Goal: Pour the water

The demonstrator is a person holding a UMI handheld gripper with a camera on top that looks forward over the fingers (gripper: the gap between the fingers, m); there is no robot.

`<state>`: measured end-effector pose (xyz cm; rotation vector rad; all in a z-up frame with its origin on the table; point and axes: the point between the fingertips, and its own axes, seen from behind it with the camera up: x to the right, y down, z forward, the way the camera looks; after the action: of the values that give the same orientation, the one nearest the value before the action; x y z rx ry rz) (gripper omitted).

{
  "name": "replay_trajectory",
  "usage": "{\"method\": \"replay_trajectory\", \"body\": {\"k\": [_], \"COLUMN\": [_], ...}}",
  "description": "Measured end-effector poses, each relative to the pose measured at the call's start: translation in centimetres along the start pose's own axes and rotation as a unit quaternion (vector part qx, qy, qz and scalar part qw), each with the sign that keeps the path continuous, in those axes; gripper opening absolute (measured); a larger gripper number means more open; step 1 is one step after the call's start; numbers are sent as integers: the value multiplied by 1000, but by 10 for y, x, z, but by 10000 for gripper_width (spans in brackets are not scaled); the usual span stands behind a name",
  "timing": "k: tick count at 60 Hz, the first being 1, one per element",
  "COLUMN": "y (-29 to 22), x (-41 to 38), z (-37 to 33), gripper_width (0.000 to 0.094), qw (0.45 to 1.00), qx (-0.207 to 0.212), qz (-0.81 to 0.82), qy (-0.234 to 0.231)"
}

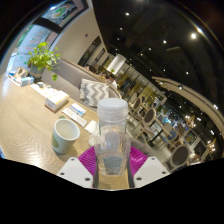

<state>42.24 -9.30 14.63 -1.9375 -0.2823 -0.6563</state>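
A clear plastic water bottle [112, 135] with a white cap stands upright between my fingers, above a wooden table [25, 115]. My gripper [112, 162] is shut on the bottle; both magenta pads [89, 160] press on its lower sides. A pale green mug [66, 135] stands on the table just left of the bottle, its mouth open upward. The bottle's base is hidden behind the fingers.
A white box [56, 99] and a flat white object [76, 113] lie on the table beyond the mug. A potted plant [42, 60] stands farther left. A patterned cushion [95, 92] and chairs [150, 110] lie behind and to the right.
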Motion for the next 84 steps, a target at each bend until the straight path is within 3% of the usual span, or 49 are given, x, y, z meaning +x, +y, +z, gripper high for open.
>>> {"method": "replay_trajectory", "body": {"k": [9,18,34,47,54,61,71,84], "y": [-36,-60,-56,-57,-58,-68,-85,-60], "x": [54,58,26,11,13,16,23,12], "z": [25,44,69,73,71,56,35,39], "gripper_width": [399,399,399,399,400,401,402,400], "qw": [980,917,782,764,792,870,970,992], "qx": [-1,13,2,10,8,16,44,35], "qz": [-178,-371,-601,-627,-595,-482,-238,54], "qy": [92,148,166,155,140,104,11,-105]}}
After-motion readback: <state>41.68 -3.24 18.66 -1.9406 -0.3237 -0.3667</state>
